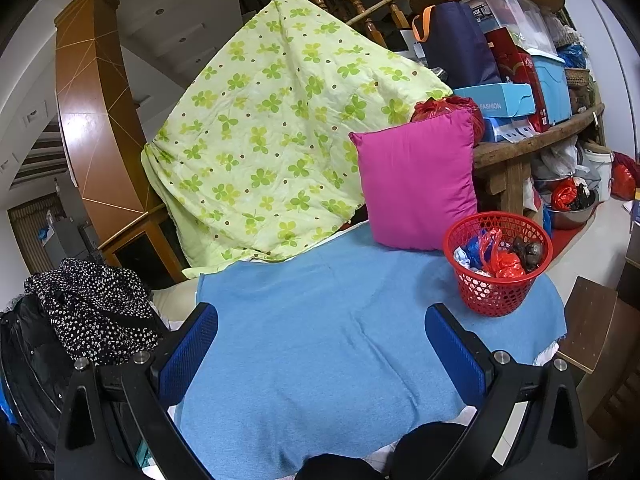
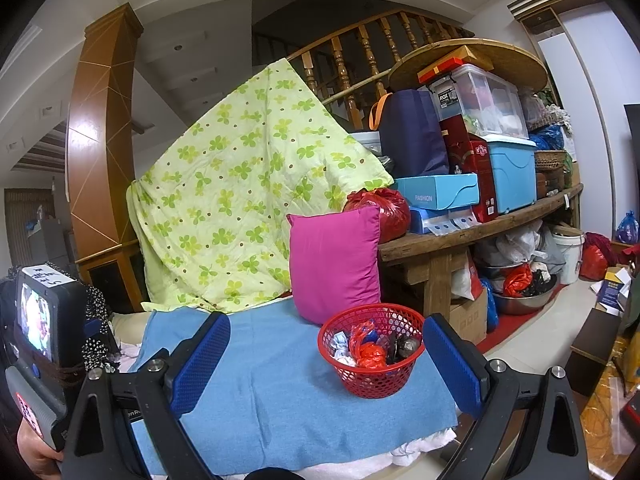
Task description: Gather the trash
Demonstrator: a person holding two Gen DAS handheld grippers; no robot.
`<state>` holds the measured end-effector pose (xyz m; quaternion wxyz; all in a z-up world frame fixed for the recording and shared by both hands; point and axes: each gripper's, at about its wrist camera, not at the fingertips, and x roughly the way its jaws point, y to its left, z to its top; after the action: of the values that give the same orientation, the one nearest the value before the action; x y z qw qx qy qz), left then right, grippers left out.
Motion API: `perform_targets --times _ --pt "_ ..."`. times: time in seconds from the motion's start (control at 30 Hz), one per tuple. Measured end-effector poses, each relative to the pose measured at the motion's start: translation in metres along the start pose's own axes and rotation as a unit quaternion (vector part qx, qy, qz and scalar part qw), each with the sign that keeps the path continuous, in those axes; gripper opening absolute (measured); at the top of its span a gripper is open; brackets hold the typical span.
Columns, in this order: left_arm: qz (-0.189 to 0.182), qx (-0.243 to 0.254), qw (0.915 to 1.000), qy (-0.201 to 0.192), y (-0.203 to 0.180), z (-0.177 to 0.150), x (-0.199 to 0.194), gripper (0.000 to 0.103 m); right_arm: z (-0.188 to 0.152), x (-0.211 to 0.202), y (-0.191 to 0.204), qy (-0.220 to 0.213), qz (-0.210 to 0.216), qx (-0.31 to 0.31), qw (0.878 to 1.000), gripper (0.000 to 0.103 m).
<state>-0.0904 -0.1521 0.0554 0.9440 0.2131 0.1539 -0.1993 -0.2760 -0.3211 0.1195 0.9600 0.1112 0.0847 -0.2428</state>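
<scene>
On a blue towel-like cloth [image 2: 280, 380] spread over a bed or sofa stands a round red plastic mesh basket [image 2: 372, 376], already holding crumpled trash: a red plastic bag [image 2: 370, 354], blue and white scraps and a dark lump. Nothing loose lies on the bare part of the cloth that either camera shows.

Both tools are empty. The left gripper [image 1: 322, 350], seen from its own camera, has its blue-padded fingers spread wide over bare cloth, nothing between them. The right gripper [image 2: 326, 364] is likewise spread wide and holds nothing.

The relation that matters: from the right gripper, the basket sits ahead and just inside its right finger, partly framed by the two pads. From the left gripper, the same basket [image 1: 498, 276] lies ahead and off to the right, outside its right finger. So the right hand looks the nearer and better lined up with it. The basket stands upright, mouth upward.

Behind the basket a magenta square cushion [image 2: 334, 264] leans upright, with a pale green clover-print quilt [image 2: 248, 184] draped behind it. To the right, a wooden bench [image 2: 440, 240] is stacked with boxes. At the far left of the right view, a hand [image 2: 34, 454] holds the left tool's handle.

Judging by the full basket and bare cloth, collecting here seems nearly done.
</scene>
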Motion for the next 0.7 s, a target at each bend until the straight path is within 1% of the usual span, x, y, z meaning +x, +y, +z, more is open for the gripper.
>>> perform_targets --times 0.7 --pt "-0.002 0.001 1.0 0.002 0.0025 -0.0014 0.002 0.103 -0.0052 0.0063 0.0095 0.01 0.007 -0.006 1.0 0.099"
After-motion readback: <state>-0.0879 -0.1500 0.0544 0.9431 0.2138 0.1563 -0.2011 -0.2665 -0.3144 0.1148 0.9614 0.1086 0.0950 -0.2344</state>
